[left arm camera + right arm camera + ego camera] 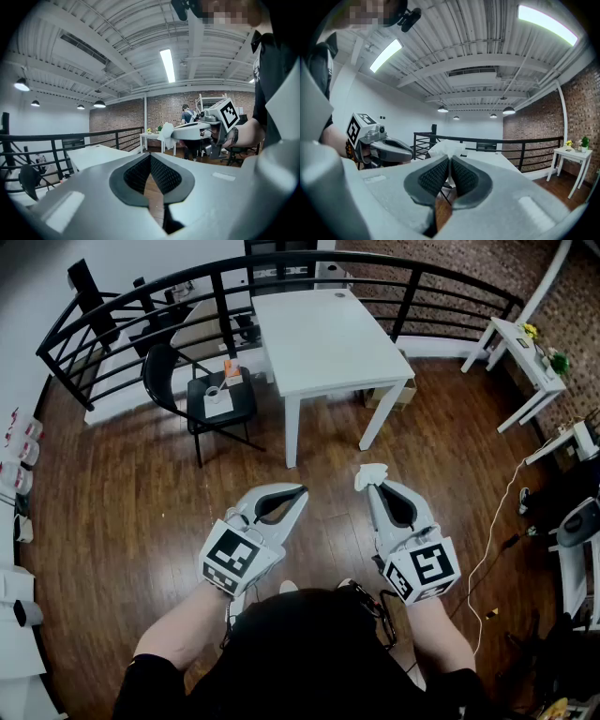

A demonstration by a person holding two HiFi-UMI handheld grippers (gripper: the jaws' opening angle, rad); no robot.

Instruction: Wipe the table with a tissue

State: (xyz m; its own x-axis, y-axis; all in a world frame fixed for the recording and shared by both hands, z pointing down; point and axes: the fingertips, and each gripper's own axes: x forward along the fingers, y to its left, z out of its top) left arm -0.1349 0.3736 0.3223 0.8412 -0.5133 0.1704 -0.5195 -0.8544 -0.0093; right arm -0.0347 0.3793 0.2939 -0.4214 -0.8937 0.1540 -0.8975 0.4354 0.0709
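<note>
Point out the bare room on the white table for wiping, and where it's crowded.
The white table top is bare from its near edge to the railing side; only a small round thing sits by the far edge. Crowded: the black chair seat beside it, with a cup and paper.

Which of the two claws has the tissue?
The right claw, shut on a white tissue bunched at its tips. The left claw is shut too, with nothing between its jaws.

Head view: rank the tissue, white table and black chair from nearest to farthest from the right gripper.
1. Tissue, pinched in the right gripper at its tip.
2. White table, straight ahead.
3. Black chair, ahead and left, beside the table.
</note>
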